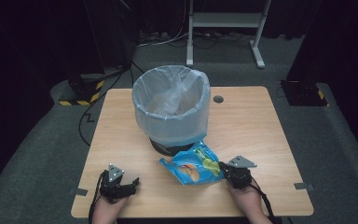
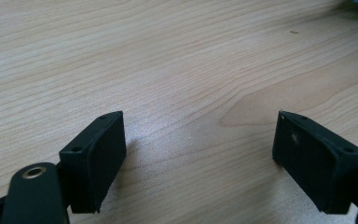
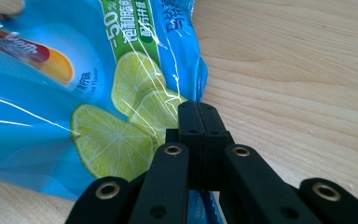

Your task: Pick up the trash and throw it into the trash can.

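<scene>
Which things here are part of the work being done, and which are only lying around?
Part of the work:
- blue chip bag, its edge pinched by the right gripper
- lined bin, probably where the bag goes

Just lying about:
- left gripper, jaws open, resting on the table
- white stand on the floor behind

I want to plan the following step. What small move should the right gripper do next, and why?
Probably lift the chip bag a little off the table. The right gripper looks shut on the bag's edge, the bag lies flat, and the lined bin stands just behind it.
</scene>
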A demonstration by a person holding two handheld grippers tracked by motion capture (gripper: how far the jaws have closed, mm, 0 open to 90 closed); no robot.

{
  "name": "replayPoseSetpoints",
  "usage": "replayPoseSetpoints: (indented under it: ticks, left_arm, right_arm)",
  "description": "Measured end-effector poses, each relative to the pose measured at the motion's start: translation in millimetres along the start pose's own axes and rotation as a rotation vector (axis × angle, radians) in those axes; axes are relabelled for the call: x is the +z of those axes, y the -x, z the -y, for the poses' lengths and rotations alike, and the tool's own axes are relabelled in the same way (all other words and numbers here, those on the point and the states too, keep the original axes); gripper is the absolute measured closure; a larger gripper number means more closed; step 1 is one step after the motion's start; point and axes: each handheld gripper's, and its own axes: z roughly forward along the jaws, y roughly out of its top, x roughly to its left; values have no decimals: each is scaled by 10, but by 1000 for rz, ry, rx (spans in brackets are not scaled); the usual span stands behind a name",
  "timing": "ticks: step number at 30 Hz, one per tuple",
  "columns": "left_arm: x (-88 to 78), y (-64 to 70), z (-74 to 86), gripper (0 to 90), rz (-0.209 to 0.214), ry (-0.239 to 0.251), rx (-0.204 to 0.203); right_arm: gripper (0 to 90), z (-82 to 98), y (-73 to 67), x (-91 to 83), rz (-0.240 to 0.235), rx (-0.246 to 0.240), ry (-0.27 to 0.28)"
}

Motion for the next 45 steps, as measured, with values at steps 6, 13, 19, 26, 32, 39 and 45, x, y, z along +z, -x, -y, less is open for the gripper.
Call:
replayPoseSetpoints:
  ticks: [6, 13, 19, 26, 32, 39, 45]
  left_arm:
    - [1, 0, 0, 173, -1, 1, 0]
    - [1, 1, 0, 173, -1, 1, 0]
    - [1, 0, 0, 173, -1, 1, 0]
    - [0, 1, 0, 173, -1, 1, 0]
    - [0, 1, 0, 174, -1, 1, 0]
    - [0, 1, 0, 174, -1, 1, 0]
    - [0, 1, 0, 174, -1, 1, 0]
  right_arm:
    - [900, 78, 66, -191, 46, 8, 79]
    - [900, 99, 255, -444, 79, 47, 152]
    - [900, 125, 395, -604, 117, 79, 212]
    - [900, 146, 505, -763, 150, 115, 287]
    - [900, 125, 546, -882, 175, 129, 352]
    - [900, 95, 587, -999, 175, 146, 399]
    - [900, 76, 637, -1056, 186, 162, 424]
